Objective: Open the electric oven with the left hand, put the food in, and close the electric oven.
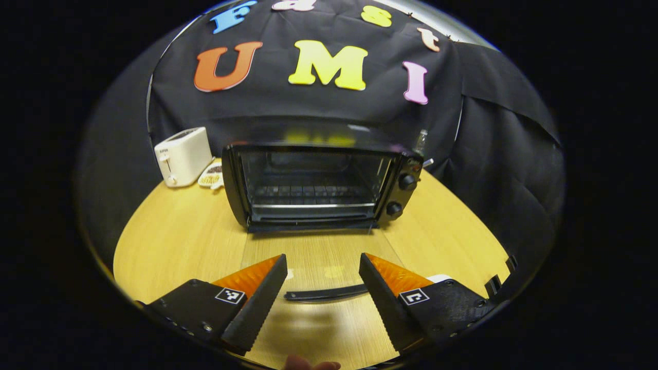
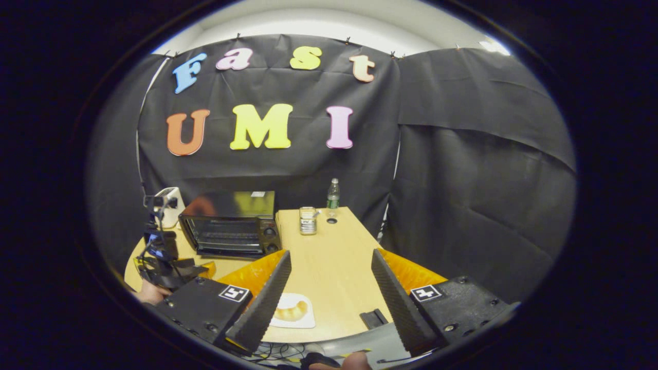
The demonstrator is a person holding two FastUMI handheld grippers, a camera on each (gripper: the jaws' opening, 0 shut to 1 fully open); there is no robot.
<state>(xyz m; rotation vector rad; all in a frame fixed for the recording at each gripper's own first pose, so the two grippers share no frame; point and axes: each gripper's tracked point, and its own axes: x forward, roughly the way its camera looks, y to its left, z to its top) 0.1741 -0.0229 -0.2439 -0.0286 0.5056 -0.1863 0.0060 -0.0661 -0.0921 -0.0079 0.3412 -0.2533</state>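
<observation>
Left gripper view
Left gripper (image 1: 323, 272): fingers spread wide apart, nothing held between them; it is held in front of the oven, above the lowered door.
Electric oven (image 1: 318, 185): one is seen, standing on the wooden table (image 1: 175, 241); its long axis runs side to side and its mouth faces the camera.
Oven door (image 1: 313, 267): folded down flat toward the gripper, its dark handle (image 1: 324, 294) lying crosswise between the fingers.
Knobs (image 1: 407, 181): two are counted, one above the other, at the oven's right end.
Toaster (image 1: 182, 155): one, white, left of the oven and behind it, with a small patterned packet (image 1: 212, 176) between the two.

Right gripper view
Right gripper (image 2: 331, 280): fingers parted, nothing clasped.
Food (image 2: 291, 311): one curved pastry on a white plate (image 2: 306, 322), at the table's near edge, well in front of the oven, long axis crosswise.
Oven: seen at the left, front facing the near edge.
Metal can (image 2: 308, 220): one, right of the oven.
Bottle (image 2: 333, 195): one, behind the can.
</observation>
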